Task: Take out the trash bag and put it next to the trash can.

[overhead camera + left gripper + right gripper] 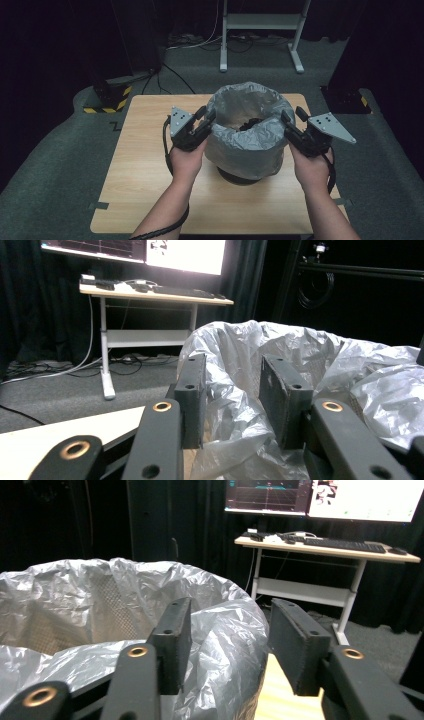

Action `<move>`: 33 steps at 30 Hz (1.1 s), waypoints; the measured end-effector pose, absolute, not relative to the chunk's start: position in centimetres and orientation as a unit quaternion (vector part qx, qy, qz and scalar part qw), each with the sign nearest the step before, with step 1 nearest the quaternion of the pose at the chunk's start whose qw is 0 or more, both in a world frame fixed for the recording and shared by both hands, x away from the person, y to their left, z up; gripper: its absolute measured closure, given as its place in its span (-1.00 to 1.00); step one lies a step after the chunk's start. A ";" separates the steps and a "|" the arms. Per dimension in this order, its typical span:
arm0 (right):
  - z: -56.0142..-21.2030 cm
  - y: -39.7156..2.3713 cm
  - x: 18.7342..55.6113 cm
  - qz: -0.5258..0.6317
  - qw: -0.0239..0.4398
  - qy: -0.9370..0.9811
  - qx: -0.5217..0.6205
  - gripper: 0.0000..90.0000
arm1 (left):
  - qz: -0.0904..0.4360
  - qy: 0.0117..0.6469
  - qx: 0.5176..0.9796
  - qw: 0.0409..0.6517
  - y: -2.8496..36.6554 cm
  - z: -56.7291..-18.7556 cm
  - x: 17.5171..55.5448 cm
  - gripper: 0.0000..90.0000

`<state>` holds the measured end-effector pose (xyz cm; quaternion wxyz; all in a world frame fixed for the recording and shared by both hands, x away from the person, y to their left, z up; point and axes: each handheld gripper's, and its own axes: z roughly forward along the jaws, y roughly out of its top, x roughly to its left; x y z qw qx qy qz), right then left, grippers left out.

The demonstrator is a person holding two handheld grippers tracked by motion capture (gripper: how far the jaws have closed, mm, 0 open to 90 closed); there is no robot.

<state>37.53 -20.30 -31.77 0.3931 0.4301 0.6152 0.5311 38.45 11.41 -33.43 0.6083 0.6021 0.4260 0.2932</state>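
Bin: a round dark mesh waste bin lined with a crinkled silver-grey plastic bag stands near the middle of the table, a little toward its far edge; the bag folds over the rim and hangs down the outside, and the dark base shows beneath it.
Bin interior: something dark lies inside, too small to tell.
Left hand-held gripper: at the bin's left rim, jaws spread; in the left gripper view bag plastic bulges between the two black jaws, and whether they press it I cannot tell.
Right hand-held gripper: at the bin's right rim, jaws spread apart; in the right gripper view one jaw lies against the folded bag edge, the other stands clear outside it.
Hands: the left hand and right hand come in from the near edge, each on its own side of the bin.
Surface: a light wood-grain table with rounded corners.
Floor: grey carpet, black cables trailing across it.
Room: black curtains all round; a white-framed desk with a keyboard and lit monitors behind.
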 end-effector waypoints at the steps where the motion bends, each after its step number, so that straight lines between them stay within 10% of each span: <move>1: -31.7 -20.3 37.5 0.531 0.391 0.617 0.430 0.30 | 0.294 0.430 0.600 0.607 11.4 -33.4 38.5 0.42; 13: -31.9 -19.8 37.1 0.524 0.411 0.616 0.420 0.98 | 0.316 0.425 0.602 0.597 11.6 -33.1 38.4 0.73; 33: -30.3 -18.8 34.6 0.565 0.483 0.550 0.380 1.00 | 0.352 0.390 0.556 0.644 12.0 -31.0 37.2 0.98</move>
